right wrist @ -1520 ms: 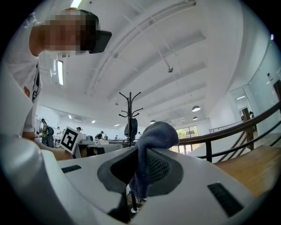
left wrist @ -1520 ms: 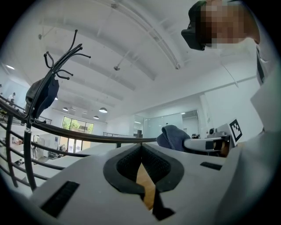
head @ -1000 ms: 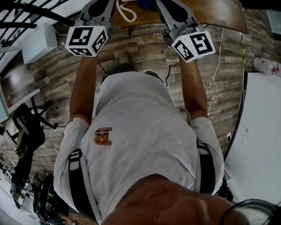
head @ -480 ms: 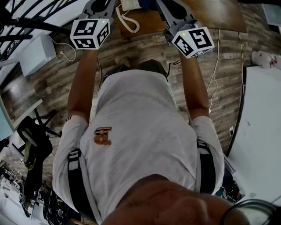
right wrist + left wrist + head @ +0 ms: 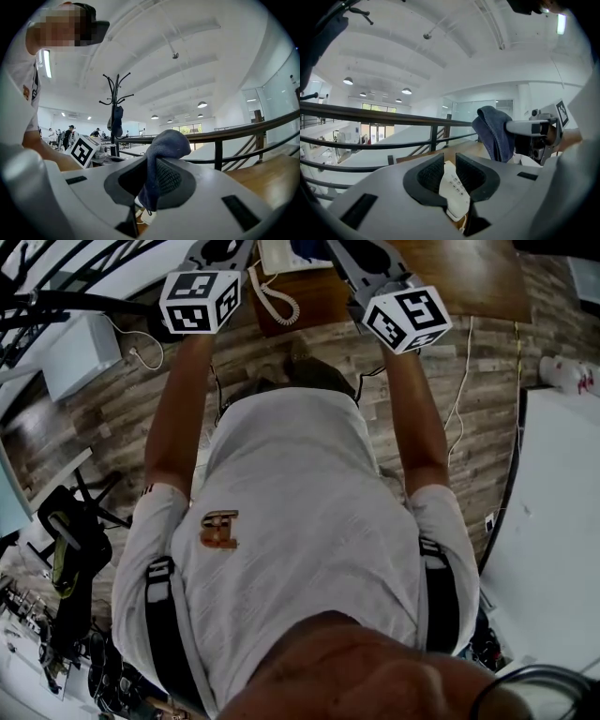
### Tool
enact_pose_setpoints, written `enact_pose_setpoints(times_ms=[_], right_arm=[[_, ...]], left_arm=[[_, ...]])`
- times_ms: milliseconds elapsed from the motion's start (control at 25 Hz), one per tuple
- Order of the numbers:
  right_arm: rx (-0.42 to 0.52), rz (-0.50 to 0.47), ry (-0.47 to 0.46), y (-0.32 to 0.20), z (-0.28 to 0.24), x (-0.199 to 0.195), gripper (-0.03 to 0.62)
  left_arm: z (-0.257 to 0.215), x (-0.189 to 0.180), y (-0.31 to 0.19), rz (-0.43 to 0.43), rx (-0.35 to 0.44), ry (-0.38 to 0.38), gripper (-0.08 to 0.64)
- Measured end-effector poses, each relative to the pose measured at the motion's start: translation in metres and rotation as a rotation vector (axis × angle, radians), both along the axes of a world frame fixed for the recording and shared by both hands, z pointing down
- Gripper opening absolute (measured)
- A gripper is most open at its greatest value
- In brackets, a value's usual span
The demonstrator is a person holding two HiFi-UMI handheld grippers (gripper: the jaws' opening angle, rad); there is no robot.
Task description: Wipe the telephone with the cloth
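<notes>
Seen from above, a person stands at a wooden desk [image 5: 469, 273] with a claw tool in each hand. The left claw [image 5: 450, 169] is closed narrowly on the white telephone handset [image 5: 454, 194], keypad upward. Its coiled cord [image 5: 272, 292] lies at the desk's near edge. The right claw [image 5: 149, 174] is clamped on a dark blue cloth [image 5: 165, 139], which bunches over the jaws and hangs in a loose fold. The cloth is just right of the handset and not touching it.

The wipe looks about to begin. It would go best with the handset held steady while the hanging fold (not the hard jaws) is drawn along the keypad face from end to end.

Both claws work close to the desk's near edge, where the cord could snag. A dark railing [image 5: 370, 117] runs along the far side. The bare desk to the right offers the most open room.
</notes>
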State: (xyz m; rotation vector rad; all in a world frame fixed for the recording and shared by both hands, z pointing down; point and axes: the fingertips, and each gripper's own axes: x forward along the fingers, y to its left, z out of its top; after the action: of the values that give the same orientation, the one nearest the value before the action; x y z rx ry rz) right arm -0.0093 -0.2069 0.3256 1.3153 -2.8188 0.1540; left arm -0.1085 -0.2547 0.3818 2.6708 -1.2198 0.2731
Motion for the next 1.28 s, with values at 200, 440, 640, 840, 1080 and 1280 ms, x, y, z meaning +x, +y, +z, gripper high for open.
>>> enact_pose_setpoints(times_ms=[200, 440, 640, 840, 1080, 1280], right_arm=[[-0.027, -0.062, 0.017, -0.030, 0.013, 0.000, 0.060], [-0.110, -0.139, 0.040, -0.078, 0.039, 0.000, 0.060], [-0.196, -0.213, 0.091, -0.112, 0.065, -0.002, 0.060], [-0.289, -0.288, 0.129, -0.133, 0.087, -0.004, 0.060], [-0.401, -0.373, 0.174, -0.153, 0.107, -0.009, 0.060], [-0.469, -0.407, 0.214, -0.167, 0.121, -0.021, 0.060]], left_arm=[[0.024, 0.008, -0.025, -0.041, -0.065, -0.029, 0.080], [0.053, 0.020, -0.060, -0.085, -0.158, -0.065, 0.094], [0.076, 0.029, -0.082, -0.120, -0.239, -0.101, 0.097], [0.098, 0.036, -0.089, -0.150, -0.318, -0.114, 0.097], [0.118, 0.037, -0.092, -0.190, -0.399, -0.139, 0.100], [0.132, 0.032, -0.094, -0.182, -0.462, -0.148, 0.100]])
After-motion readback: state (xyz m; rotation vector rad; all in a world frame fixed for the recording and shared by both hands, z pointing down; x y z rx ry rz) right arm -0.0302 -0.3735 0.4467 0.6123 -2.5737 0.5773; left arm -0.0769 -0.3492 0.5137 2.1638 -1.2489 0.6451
